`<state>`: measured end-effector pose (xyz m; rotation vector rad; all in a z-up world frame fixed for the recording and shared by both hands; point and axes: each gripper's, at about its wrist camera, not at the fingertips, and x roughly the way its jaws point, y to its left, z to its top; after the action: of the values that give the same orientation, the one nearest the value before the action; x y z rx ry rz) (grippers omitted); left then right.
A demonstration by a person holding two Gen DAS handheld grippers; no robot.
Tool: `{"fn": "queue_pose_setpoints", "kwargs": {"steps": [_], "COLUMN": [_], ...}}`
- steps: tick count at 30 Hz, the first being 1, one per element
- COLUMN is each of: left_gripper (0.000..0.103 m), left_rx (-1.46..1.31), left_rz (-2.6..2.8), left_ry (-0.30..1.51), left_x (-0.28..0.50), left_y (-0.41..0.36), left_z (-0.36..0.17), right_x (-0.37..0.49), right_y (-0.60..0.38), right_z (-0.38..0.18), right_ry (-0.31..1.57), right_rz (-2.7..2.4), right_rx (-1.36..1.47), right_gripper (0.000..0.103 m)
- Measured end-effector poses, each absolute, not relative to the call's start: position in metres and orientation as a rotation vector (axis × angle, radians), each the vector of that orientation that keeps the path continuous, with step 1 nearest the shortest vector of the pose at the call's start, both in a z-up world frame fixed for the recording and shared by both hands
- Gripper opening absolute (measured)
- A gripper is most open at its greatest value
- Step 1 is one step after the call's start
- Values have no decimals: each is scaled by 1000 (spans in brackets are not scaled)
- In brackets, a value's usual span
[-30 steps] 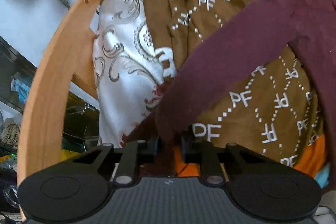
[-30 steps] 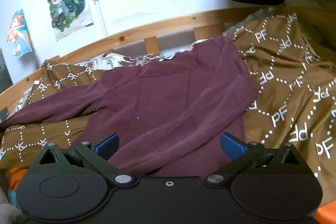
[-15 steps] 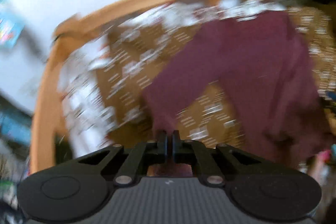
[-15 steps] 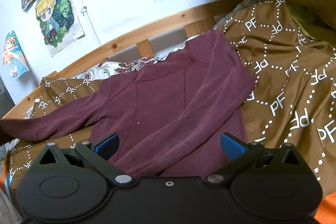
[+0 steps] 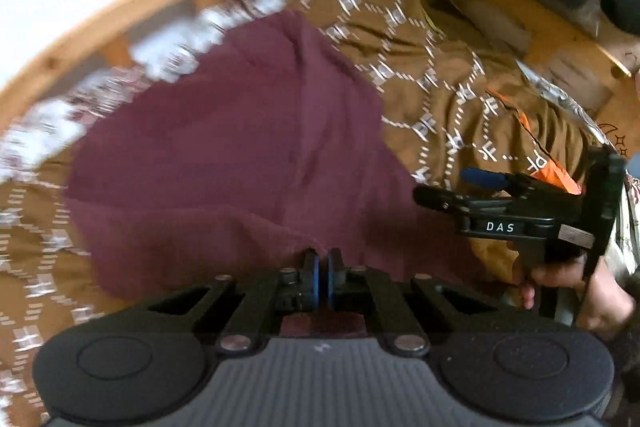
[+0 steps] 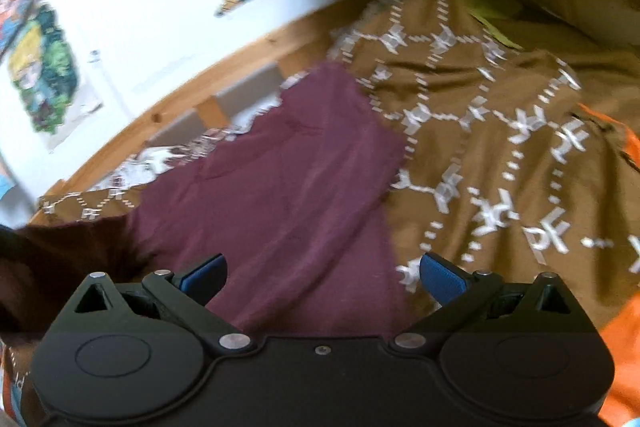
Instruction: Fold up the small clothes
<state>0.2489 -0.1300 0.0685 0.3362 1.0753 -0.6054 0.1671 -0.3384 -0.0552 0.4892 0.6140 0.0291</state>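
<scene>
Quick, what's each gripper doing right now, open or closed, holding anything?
Left gripper: closed on the sleeve of the maroon sweater.
Right gripper: open, jaws wide apart, holding nothing, above the sweater.

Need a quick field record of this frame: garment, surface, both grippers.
garment: maroon top, spread out, sleeve folded in over the body
surface: brown PF-print blanket on a wooden-railed bed
left gripper: shut on the sleeve end
right gripper: open, over the garment's near edge, holding nothing
image: motion-blurred
</scene>
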Motion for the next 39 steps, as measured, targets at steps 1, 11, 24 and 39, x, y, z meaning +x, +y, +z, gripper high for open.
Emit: {"fn": "queue_pose_setpoints", "kwargs": {"steps": [1, 11, 24, 39], "left_gripper": [3, 21, 87, 93], "left_rx": [320, 278, 93, -232], "left_rz": [-612, -591, -466, -265], "left_ry": [1098, 1096, 937, 963], "left_x": [256, 267, 253, 261], "left_y": [-141, -166, -60, 26], "left_z": [54, -17, 17, -53], "right_x": [168, 161, 172, 196], "right_y": [-344, -388, -357, -317], "right_z": [-57, -68, -65, -64], "right_ry": [630, 653, 635, 604], "right_rz": [9, -123, -18, 44], "right_rx": [500, 642, 549, 206], "right_gripper": [102, 102, 102, 102]}}
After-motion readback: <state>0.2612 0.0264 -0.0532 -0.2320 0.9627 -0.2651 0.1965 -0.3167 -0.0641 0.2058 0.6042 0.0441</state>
